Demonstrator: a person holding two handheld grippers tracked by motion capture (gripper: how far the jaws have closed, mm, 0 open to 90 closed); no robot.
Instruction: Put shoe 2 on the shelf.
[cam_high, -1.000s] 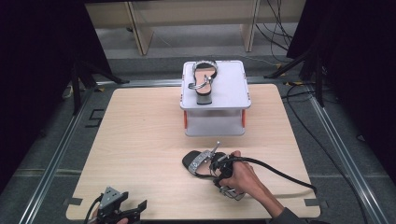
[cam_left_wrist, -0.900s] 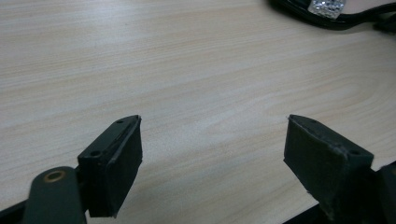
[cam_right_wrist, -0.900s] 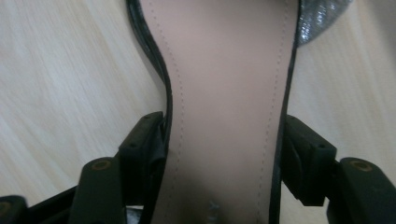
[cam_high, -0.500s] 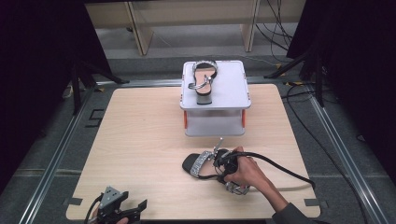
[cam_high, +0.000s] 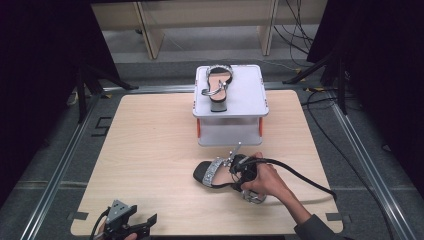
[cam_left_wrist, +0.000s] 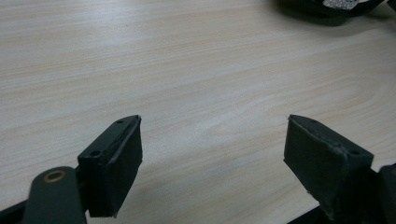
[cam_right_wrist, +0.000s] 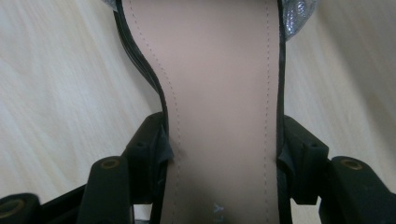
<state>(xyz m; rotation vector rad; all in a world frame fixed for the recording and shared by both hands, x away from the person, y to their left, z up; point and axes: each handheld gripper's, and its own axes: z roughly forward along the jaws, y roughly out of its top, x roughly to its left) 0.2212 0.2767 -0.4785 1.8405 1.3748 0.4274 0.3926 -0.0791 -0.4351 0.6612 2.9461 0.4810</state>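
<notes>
High view: right gripper (cam_high: 236, 169) clamped across the black, silver-strapped sandal (cam_high: 216, 174) lying on the pale wooden table (cam_high: 150, 150) in front of the white two-tier stand (cam_high: 245, 95), matching sandal (cam_high: 218, 86) on top.

Left gripper view: left gripper (cam_left_wrist: 212, 154) wide open over bare wood.

Right gripper view: jaws just closing, pads pressing both edges of the tan insole.

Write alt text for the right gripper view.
The right gripper clamps a sandal across the narrow waist of its pinkish insole, one black jaw pressed against each edge, having just been closing. The sandal runs up and away over the pale wooden table, with a glittery silver strap at top right.
</notes>
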